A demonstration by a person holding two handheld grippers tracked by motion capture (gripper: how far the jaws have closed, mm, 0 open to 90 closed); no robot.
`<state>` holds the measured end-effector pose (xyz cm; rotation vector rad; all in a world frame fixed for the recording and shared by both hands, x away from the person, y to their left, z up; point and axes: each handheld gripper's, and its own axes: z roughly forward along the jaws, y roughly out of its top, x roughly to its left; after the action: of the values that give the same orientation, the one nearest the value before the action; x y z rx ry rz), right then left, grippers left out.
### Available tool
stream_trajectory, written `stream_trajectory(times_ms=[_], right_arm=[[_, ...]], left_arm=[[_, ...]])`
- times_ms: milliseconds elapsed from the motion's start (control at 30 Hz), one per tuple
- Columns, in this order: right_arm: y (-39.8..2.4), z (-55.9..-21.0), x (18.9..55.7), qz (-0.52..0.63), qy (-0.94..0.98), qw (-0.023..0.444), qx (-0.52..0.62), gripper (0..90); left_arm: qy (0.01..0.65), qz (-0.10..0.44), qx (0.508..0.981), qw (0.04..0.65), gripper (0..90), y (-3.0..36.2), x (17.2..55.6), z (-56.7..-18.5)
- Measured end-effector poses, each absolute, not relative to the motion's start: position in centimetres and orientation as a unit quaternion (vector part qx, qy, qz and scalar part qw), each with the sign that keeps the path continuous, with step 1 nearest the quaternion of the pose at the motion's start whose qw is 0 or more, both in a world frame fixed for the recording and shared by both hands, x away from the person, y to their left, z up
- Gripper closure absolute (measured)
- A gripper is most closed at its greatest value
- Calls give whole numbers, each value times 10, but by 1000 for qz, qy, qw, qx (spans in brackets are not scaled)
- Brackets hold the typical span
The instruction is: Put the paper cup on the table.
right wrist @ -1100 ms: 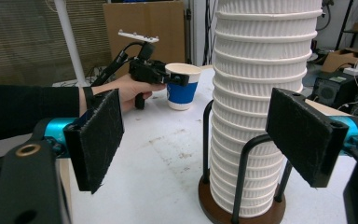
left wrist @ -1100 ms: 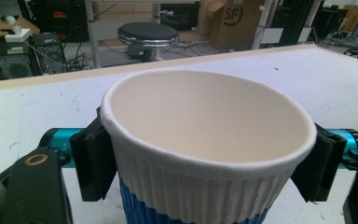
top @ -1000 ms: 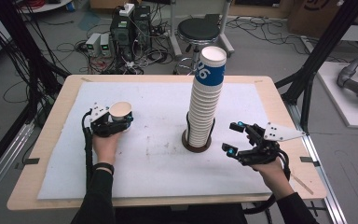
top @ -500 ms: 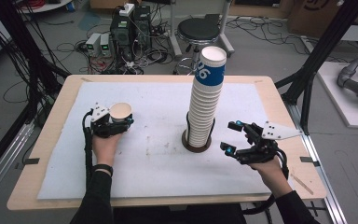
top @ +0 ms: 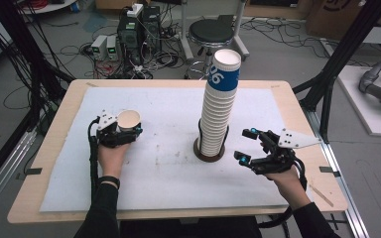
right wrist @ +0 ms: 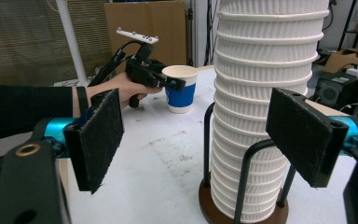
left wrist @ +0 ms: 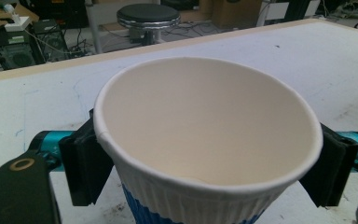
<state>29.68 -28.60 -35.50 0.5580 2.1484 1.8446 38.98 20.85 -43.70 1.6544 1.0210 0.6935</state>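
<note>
Cup [top: 128, 120] stands on the bench [top: 168, 168], left of the stack [top: 218, 109]; left hand-held gripper [top: 120, 133] has just been opening around it — releasing; right hand-held gripper [top: 246, 145] waits spread, empty.

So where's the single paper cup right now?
The paper cup stands on the table's left side between the left gripper jaws, well left of the cup stack.

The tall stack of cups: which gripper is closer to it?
Right. The right gripper hovers open just beside the tall stack of cups, on its right. The left gripper is far off to its left, jaws around a single cup.
</note>
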Motion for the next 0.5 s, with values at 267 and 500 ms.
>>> stream_trajectory(times_ms=[267,500], right_arm=[[-285,-355,296,633,739,125,192,197],[-286,-355,296,635,738,125,192,197]], left_arm=[[423,277,695,511,158,206,388,-437],[423,271,697,511,142,206,386,-435]])
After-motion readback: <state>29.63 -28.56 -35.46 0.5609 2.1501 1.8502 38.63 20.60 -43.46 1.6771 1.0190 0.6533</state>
